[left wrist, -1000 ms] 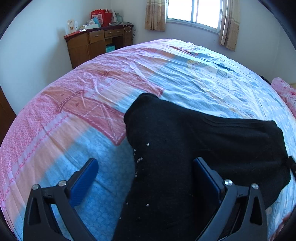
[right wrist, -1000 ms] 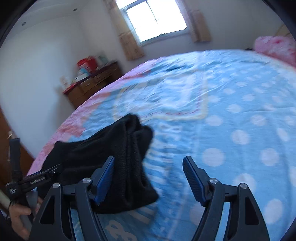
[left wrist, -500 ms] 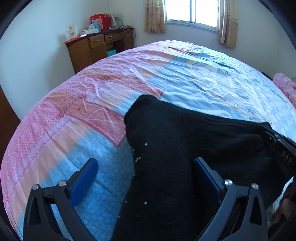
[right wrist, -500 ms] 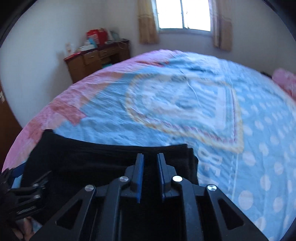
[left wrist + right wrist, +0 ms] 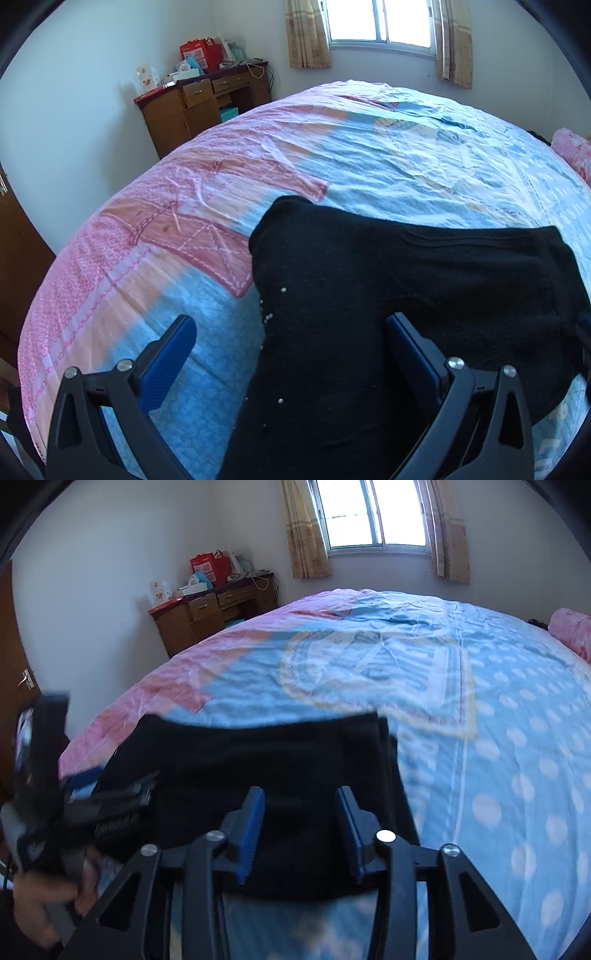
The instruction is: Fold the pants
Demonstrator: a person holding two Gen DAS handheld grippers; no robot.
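Black pants [image 5: 388, 314] are lying folded on the bed [image 5: 184, 229], down toward 6 o'clock in both views. My left tool [image 5: 291, 350] is wide apart, hovering over the pants' left edge, gripping nothing. My right tool [image 5: 301, 827] has just been opening, jaws partly apart over the pants, pads off the fabric. Wooden dresser [image 5: 210, 616] sits around 11 o'clock.

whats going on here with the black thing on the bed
A person with a gripper in each hand is folding black pants on a bed with a pink and blue cover. The right gripper has just been opening over the near edge of the folded part, its pads apart with cloth between them. The left gripper is wide open over the other end, gripping nothing.
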